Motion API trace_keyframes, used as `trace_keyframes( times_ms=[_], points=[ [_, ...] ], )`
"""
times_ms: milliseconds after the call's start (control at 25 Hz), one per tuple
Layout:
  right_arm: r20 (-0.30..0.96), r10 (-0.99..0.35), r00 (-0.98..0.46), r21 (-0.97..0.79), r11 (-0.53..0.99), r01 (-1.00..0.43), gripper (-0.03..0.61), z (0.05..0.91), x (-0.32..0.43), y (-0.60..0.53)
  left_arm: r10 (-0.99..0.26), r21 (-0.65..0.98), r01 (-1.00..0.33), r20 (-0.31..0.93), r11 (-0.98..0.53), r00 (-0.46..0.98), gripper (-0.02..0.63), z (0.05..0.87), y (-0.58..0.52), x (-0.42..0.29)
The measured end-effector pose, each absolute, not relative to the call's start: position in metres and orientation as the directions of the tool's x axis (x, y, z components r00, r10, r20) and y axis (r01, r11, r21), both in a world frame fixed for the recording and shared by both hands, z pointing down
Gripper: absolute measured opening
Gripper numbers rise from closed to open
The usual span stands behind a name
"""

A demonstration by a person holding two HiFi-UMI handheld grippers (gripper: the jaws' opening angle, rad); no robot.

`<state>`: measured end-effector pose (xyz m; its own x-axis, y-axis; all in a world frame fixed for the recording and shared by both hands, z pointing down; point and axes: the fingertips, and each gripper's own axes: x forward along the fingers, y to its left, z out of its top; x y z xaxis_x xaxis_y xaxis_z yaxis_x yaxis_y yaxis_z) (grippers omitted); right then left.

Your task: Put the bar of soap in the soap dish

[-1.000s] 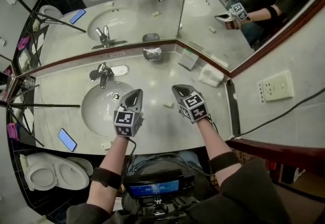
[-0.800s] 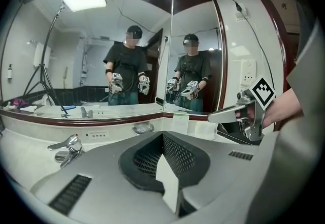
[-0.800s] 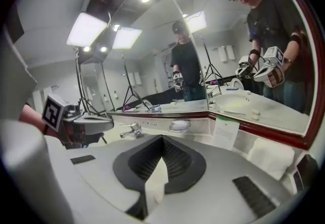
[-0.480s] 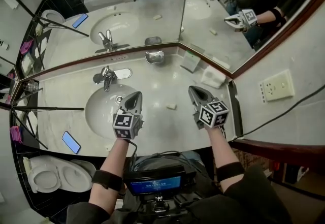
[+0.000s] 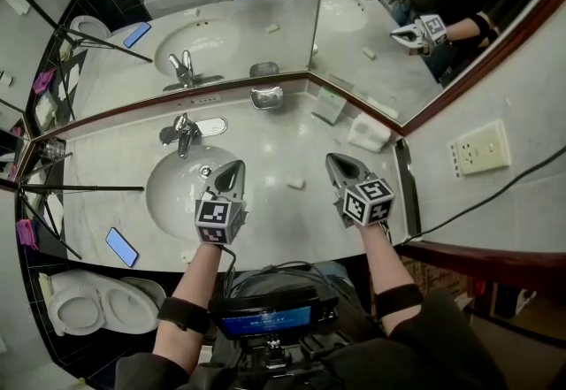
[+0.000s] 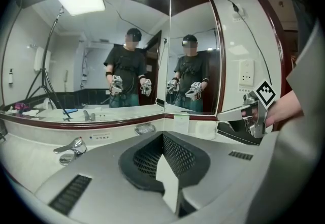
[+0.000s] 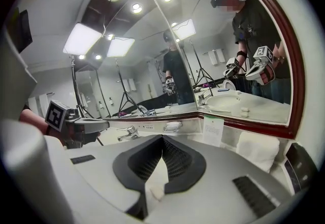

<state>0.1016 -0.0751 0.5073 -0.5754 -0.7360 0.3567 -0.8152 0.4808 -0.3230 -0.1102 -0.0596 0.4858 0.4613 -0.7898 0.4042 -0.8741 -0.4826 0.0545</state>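
The small pale bar of soap (image 5: 295, 184) lies on the marble counter (image 5: 265, 229), between my two grippers and touched by neither. The metal soap dish (image 5: 266, 97) stands at the back by the mirror corner, also visible as the soap dish (image 6: 144, 128) and the soap dish (image 7: 172, 126). My left gripper (image 5: 232, 169) hovers over the basin's right rim, jaws shut and empty. To the right of the soap, my right gripper (image 5: 336, 163) is likewise shut and empty. A small pale block (image 7: 155, 192) shows on the counter through the gap under its jaws.
A round basin (image 5: 177, 194) with a chrome faucet (image 5: 181, 133) is at left. A phone (image 5: 121, 246) lies on the front left. A folded towel (image 5: 367, 132) and a small card (image 5: 329, 103) sit at the back right. Mirrors line the back. Tripod legs (image 5: 80, 187) cross the left edge.
My right gripper has drawn to the right, away from the soap, and rolled so its marker cube faces up more. The left gripper and the soap stay where they were.
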Motion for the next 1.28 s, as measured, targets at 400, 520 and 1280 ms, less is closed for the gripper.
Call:
trace_keyframes(
  times_ms=[400,520,1280],
  points=[
    [0.652,-0.542,-0.530,0.061,0.735,-0.676,0.097,0.565,0.058,-0.055,-0.786,0.053,-0.872,0.410,-0.486,0.463,0.002,0.486,-0.060,-0.108],
    [0.733,-0.441,-0.517,0.102,0.823,-0.558,0.160,0.595,0.045,-0.046,-0.783,0.054,-0.872,0.416,-0.487,0.463,0.002,0.489,-0.059,-0.107],
    [0.949,-0.125,-0.289,0.068,0.978,-0.198,0.238,0.727,0.010,-0.028,-0.768,0.071,-0.875,0.449,-0.479,0.457,0.002,0.514,-0.056,-0.108]
  ],
)
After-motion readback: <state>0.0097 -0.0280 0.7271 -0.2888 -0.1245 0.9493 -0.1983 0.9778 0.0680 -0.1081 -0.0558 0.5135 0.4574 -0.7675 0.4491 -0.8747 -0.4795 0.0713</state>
